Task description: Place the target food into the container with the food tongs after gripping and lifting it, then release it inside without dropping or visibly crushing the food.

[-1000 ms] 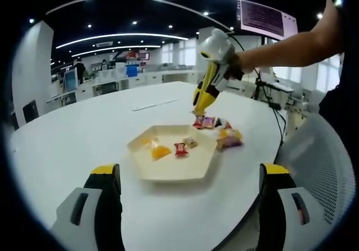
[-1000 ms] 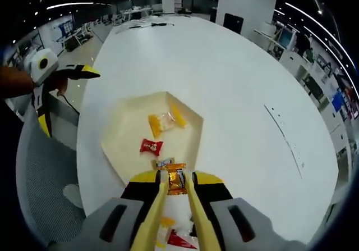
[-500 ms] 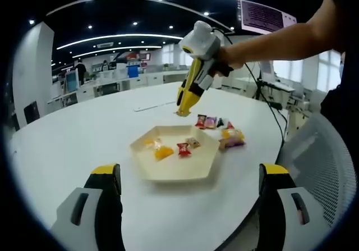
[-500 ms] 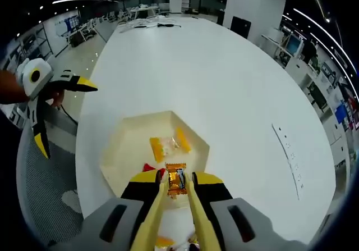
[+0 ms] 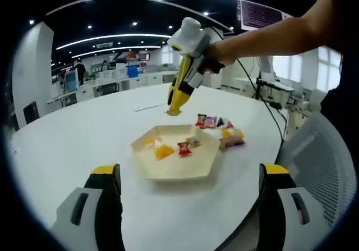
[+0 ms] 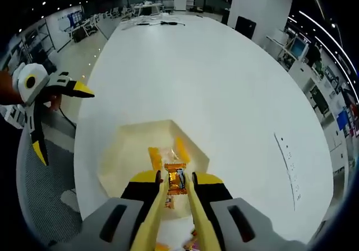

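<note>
A cream hexagonal tray [image 5: 168, 169] [image 6: 120, 150] lies on the white table and holds a yellow-orange pack [image 5: 160, 149] [image 6: 157, 155], a red pack [image 5: 182, 148] and a small pale pack [image 5: 192, 142]. My right gripper [image 5: 180, 91] [image 6: 176, 185] is shut on yellow food tongs [image 6: 151, 220]. The tongs pinch an orange snack packet [image 6: 176, 178] [image 5: 173, 112] in the air above the tray's far side. Loose snack packets [image 5: 227, 134] lie on the table right of the tray. My left gripper [image 5: 190, 171] [image 6: 42, 102] stands open near the table's edge, holding nothing.
A grey mesh chair [image 5: 322, 161] [image 6: 45, 189] stands by the table's edge beside the left gripper. A person's bare arm [image 5: 280, 35] reaches in from the right. A pale strip [image 5: 154, 104] lies on the far table. Office desks fill the background.
The right gripper has carried the orange packet up from the loose pile and across to above the tray. The left gripper has stayed put and open.
</note>
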Available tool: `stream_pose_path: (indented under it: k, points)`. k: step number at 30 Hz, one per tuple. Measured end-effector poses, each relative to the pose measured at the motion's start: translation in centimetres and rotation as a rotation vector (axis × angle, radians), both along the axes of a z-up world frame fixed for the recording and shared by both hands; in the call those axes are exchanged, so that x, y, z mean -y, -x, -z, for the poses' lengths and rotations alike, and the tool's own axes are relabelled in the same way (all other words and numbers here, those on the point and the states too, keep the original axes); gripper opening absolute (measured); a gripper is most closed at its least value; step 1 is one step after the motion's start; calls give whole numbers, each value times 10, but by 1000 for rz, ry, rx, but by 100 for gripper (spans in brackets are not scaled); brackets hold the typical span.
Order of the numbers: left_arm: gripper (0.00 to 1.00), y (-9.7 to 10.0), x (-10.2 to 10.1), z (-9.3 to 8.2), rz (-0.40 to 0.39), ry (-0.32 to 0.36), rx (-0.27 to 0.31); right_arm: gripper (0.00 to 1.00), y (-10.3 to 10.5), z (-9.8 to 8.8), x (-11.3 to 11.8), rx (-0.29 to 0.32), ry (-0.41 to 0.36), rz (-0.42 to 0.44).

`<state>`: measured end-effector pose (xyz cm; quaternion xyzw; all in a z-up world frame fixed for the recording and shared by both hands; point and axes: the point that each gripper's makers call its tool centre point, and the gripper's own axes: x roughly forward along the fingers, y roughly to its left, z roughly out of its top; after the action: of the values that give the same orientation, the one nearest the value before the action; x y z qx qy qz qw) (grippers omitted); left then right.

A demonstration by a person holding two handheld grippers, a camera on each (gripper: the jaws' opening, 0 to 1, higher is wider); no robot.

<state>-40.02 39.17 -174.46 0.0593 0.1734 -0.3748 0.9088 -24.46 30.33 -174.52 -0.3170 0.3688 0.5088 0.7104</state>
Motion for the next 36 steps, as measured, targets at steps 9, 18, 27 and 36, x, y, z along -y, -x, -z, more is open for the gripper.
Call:
stream_pose_path:
  k: [9,18,27,36]
  points:
    - [99,0,0,0,1,4,-2,22,0,0,3,2,10,-5]
    - [99,0,-1,0,-5,4,-2,24,2,-2,0,10,-7,-15]
    - [99,0,-1,0,-6,1,-5,24,5,-11,3,20,-39,-3]
    - [99,0,-1,1,-5,-3,-7,25,9,-26,25,51,-77,32]
